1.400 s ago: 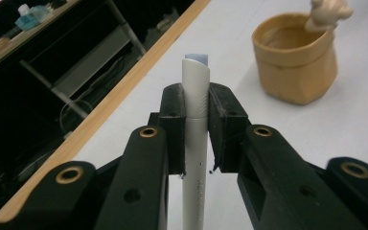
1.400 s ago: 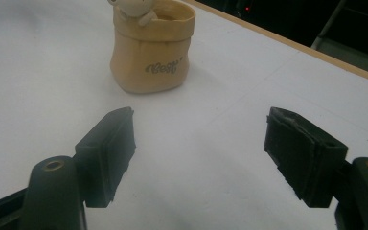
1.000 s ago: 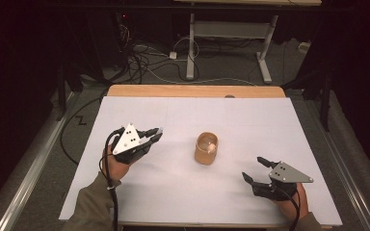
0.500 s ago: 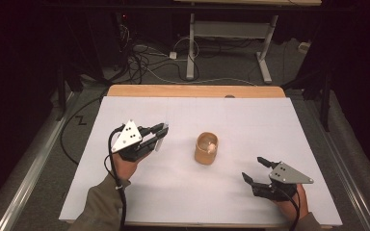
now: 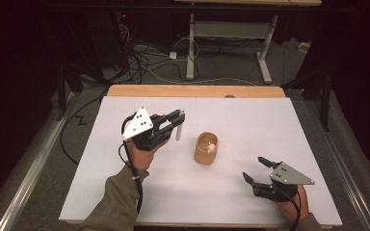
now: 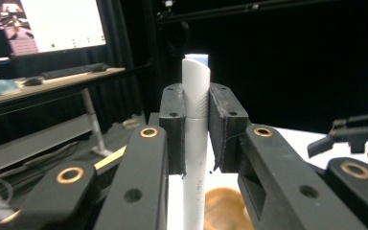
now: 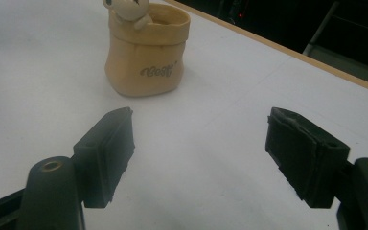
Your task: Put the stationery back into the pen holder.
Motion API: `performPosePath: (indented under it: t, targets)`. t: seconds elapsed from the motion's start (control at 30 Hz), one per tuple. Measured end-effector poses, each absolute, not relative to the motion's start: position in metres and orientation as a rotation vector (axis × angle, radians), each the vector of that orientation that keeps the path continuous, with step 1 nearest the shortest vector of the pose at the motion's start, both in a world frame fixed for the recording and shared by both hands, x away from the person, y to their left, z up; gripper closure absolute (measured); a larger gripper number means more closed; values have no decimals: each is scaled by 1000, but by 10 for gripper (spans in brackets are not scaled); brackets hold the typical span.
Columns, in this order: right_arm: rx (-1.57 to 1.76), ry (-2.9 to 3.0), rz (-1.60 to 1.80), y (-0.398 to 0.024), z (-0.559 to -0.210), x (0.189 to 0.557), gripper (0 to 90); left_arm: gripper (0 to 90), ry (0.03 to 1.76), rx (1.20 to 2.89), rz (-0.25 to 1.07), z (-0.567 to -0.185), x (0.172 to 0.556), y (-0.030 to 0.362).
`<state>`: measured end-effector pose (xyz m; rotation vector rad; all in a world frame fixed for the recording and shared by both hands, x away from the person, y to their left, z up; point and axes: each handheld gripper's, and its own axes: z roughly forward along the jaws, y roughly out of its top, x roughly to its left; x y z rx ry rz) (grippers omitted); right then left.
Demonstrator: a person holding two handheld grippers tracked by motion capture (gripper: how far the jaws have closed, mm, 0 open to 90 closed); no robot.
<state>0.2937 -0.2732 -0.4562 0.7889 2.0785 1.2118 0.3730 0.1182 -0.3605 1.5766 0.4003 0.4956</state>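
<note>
- We work at a table (image 5: 125,202) with a white top. A tan pot (image 5: 206,149) stands near the middle of it.
- The pot has a small pale figure on its rim and a word on its side, which we see in the right gripper view (image 7: 146,50).
- Past the far edge of the table there are cables (image 5: 144,62) on the floor and the legs of a desk (image 5: 231,43).
- In the left gripper view we also see a screen (image 6: 48,24) and a keyboard (image 6: 72,71) on a desk far off.
- Nothing lies between the pot and our grippers. The white top is bare there.
- Our left gripper (image 5: 177,119) is up above the table, to the left of the pot. It holds a white tube (image 5: 178,127).
- The tube stands upright. Its long way runs up and down. One end sticks up above the pads and the other hangs down under them (image 6: 195,143).
- The pot shows just under the tube in the left gripper view.
- The left pads are squeezed tight on the tube, one on each side.
- Our right gripper (image 5: 259,169) sits low, near the front right of the table, well apart from the pot.
- Its jaws stand wide apart (image 7: 199,153). There is nothing between them and they touch nothing.
</note>
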Motion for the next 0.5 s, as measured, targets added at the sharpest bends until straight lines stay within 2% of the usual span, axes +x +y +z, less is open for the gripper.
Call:
performPosePath:
  t: [0.5]
  targets:
    - [782, 2084, 1221, -274, -456, 293, 256, 752, 339, 1547, 405, -351, 383, 77]
